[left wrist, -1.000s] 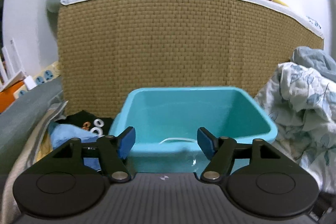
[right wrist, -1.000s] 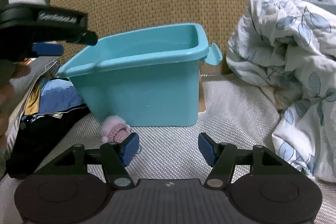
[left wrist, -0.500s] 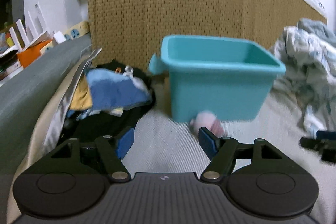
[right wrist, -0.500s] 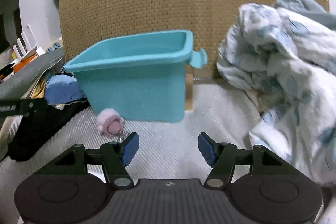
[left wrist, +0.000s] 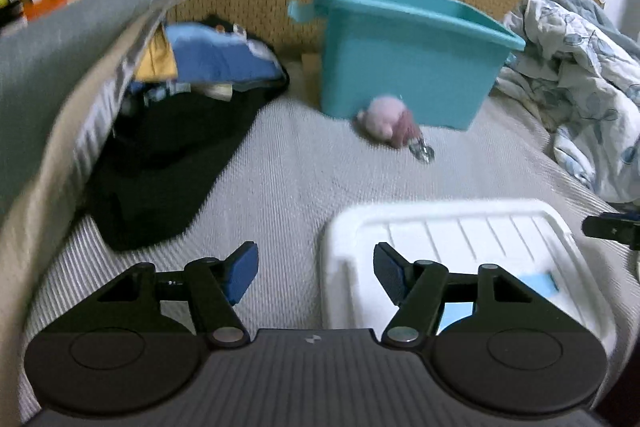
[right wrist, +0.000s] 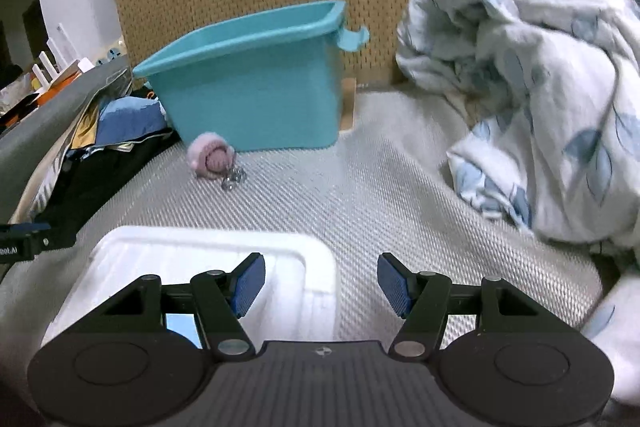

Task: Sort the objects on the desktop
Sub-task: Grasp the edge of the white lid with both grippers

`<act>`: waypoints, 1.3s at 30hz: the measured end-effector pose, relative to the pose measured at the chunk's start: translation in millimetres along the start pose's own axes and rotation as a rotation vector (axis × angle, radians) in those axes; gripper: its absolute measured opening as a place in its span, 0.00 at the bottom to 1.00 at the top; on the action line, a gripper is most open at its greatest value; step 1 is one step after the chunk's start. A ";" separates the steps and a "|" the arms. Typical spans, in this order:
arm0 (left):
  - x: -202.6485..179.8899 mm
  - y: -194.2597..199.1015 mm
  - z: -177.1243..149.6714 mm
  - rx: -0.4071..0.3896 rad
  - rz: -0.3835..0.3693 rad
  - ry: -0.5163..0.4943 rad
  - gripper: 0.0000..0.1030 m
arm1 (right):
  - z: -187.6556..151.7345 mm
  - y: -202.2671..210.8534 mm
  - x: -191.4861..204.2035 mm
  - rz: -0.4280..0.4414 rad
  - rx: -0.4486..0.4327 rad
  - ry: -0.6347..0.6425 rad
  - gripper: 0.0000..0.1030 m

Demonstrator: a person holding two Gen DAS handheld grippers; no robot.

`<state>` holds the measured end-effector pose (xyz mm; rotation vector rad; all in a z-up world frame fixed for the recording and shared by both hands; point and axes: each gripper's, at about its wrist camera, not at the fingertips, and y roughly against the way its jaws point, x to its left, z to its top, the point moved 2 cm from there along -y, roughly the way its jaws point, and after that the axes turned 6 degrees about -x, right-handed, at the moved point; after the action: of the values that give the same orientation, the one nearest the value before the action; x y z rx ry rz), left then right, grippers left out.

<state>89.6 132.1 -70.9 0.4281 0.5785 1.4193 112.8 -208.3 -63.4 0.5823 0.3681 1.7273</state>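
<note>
Descent marks the left wrist view: a second ago this camera looked straight into the teal bin [left wrist: 408, 67], and now it looks down past it at a white lidded box [left wrist: 460, 247] lying on the woven bed mat [left wrist: 300, 187]. The left gripper [left wrist: 314, 273] hangs over the box's near left corner, jaws closing with nothing pressed between them, which suggests the box is the next item to sort. A pink plush keychain [left wrist: 386, 121] lies against the bin's front, metal ring towards the camera.

From the right wrist view, the bin [right wrist: 256, 87] has slid further off and the box [right wrist: 208, 259] has appeared low on the left. Its long axis runs across the picture, ribbed lid up. The right gripper [right wrist: 320, 287] holds its jaws wide and empty over the box's right edge. The keychain [right wrist: 212, 159] points its ring down-right.
</note>
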 end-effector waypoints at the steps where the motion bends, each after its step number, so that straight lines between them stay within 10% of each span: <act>1: 3.3 -0.2 -3.8 0.014 -0.020 0.018 0.58 | -1.8 -0.2 -3.0 0.006 0.008 -0.007 0.64; 17: 31.7 -2.6 -38.8 0.061 -0.253 0.220 0.34 | -29.0 -7.1 -24.0 0.161 0.112 -0.133 0.60; 30: 7.5 4.6 -41.3 0.016 -0.204 0.096 0.33 | -33.4 -3.0 -22.3 0.153 0.098 -0.112 0.30; 39: 10.3 16.5 -30.5 -0.036 -0.171 0.094 0.33 | -26.6 4.4 -4.0 0.131 0.048 -0.018 0.28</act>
<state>58.5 142.3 -86.4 0.2774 0.6500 1.2883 94.9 -211.6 -83.8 0.6696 0.3663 1.8415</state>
